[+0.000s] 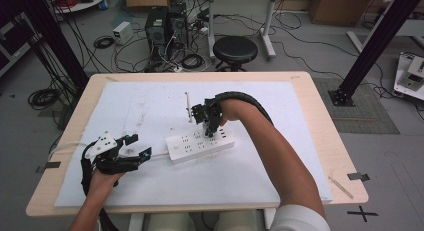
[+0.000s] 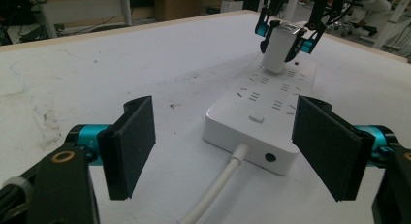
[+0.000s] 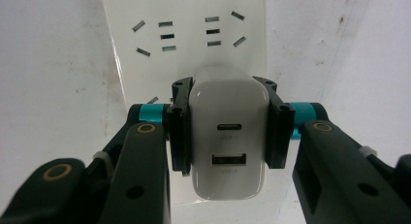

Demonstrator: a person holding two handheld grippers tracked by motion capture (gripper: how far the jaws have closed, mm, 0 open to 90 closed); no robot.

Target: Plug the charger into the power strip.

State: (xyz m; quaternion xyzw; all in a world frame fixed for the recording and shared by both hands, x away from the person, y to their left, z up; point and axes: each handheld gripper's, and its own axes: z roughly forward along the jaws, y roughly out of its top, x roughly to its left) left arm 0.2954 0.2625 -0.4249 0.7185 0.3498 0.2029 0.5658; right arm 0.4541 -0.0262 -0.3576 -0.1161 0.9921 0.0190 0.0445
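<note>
Upright, white two-port charger (image 3: 228, 136) between right gripper (image 3: 228, 132) fingers (image 3: 178, 132)

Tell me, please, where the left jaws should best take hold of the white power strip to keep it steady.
Probably the cable end of the power strip, across its two long sides, coming from above. That end lies nearest the open left gripper, its sides are flat and parallel, and it is away from the charger held by the right gripper.
</note>
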